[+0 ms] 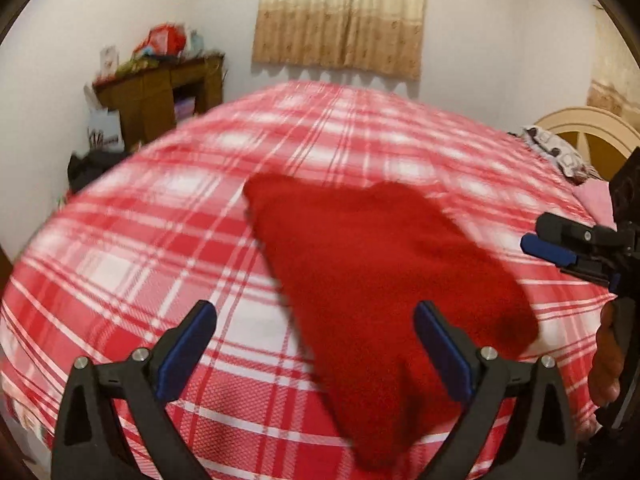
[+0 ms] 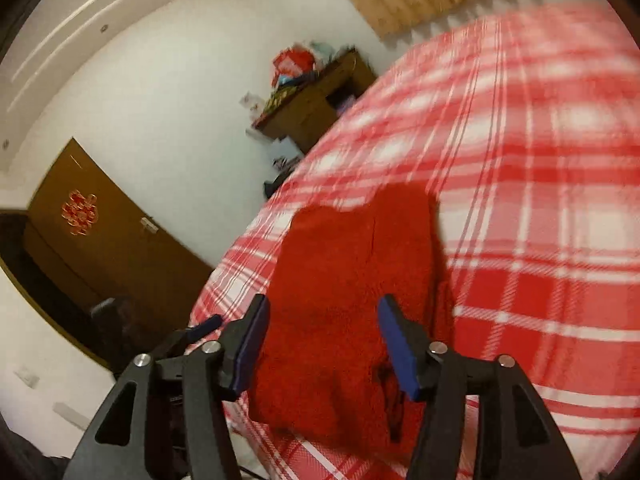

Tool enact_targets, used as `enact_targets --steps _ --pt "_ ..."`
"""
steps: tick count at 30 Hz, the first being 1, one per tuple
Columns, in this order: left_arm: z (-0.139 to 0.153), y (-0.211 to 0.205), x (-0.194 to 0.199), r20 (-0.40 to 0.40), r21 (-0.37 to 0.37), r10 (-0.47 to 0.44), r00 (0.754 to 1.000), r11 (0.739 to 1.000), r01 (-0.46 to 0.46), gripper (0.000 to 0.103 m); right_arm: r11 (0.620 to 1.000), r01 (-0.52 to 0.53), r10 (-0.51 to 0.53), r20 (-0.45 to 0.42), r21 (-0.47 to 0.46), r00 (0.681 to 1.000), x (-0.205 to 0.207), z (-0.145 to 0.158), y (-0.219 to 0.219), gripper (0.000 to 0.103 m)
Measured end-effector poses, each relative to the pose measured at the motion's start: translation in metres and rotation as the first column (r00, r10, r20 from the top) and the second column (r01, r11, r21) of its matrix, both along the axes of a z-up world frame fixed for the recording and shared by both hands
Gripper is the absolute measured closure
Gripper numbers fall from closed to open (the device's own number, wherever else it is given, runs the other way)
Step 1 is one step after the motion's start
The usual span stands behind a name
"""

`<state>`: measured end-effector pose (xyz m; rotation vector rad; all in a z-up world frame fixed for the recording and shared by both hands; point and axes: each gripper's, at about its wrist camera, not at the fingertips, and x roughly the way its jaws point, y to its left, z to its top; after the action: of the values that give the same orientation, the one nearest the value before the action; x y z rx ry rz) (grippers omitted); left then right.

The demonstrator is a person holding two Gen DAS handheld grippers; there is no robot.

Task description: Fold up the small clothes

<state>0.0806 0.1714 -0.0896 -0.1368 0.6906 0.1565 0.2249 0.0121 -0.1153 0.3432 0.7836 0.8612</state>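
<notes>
Garment: red fuzzy cloth (image 1: 384, 272) lies on the plaid bed (image 1: 160, 240).
Left tongs (image 1: 316, 354): spread wide, empty.
Right tongs (image 2: 324, 348): parted, gripping nothing, above the cloth.

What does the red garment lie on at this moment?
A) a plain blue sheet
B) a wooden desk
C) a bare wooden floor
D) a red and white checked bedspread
D: the red garment lies spread on the red and white checked bedspread, clear in both wrist views.
</notes>
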Motion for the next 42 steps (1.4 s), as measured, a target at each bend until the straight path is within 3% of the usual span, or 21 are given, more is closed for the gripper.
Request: enact_targets --steps 5,10,42 --pt "0.027 -0.016 -0.009 0.072 0.010 -0.042 0.997 0.999 0.041 0.002 0.992 0.100 -0.086 0.172 -0.075 0.981 -0.029 0.035 -0.015 0.032" --pt "0.038 -0.022 -0.013 0.098 0.035 -0.059 0.993 0.998 0.056 0.002 0.986 0.133 -0.105 0.232 -0.106 0.967 -0.038 0.047 -0.021 0.028" --pt "0.038 -0.024 -0.017 0.114 0.028 -0.072 0.991 0.997 0.069 0.002 0.986 0.118 -0.085 0.248 -0.121 0.965 -0.053 0.050 -0.013 0.028"
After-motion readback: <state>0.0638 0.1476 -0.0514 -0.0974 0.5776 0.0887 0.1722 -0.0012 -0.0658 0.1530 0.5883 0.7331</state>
